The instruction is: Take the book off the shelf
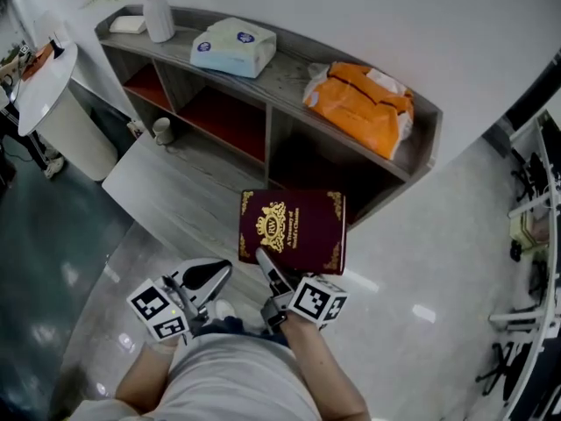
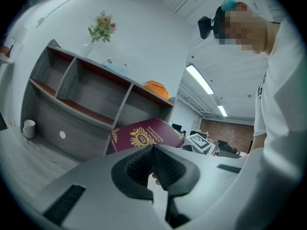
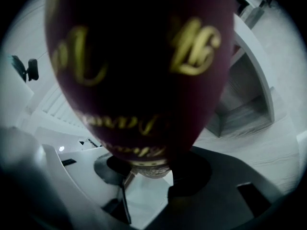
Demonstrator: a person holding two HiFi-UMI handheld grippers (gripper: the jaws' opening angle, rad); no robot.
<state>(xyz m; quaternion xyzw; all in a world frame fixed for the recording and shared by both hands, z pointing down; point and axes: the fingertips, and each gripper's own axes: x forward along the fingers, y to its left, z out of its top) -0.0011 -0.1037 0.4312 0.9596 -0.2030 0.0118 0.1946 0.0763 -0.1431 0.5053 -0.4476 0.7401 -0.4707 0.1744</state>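
Note:
A maroon book (image 1: 293,230) with a gold crest and lettering hangs in the air in front of the grey shelf unit (image 1: 263,95), clear of its compartments. My right gripper (image 1: 273,273) is shut on the book's near edge. In the right gripper view the book's cover (image 3: 139,66) fills most of the picture, pinched between the jaws at its lower edge. My left gripper (image 1: 210,279) hangs to the left of the book, jaws together with nothing between them. From the left gripper view the book (image 2: 144,137) shows just beyond the closed jaws.
On top of the shelf unit stand a white vase with flowers (image 1: 158,14), a pale blue tissue pack (image 1: 233,46) and an orange bag (image 1: 361,103). A white mug (image 1: 162,130) sits on the low grey platform (image 1: 166,191). A round white table (image 1: 44,77) is at left.

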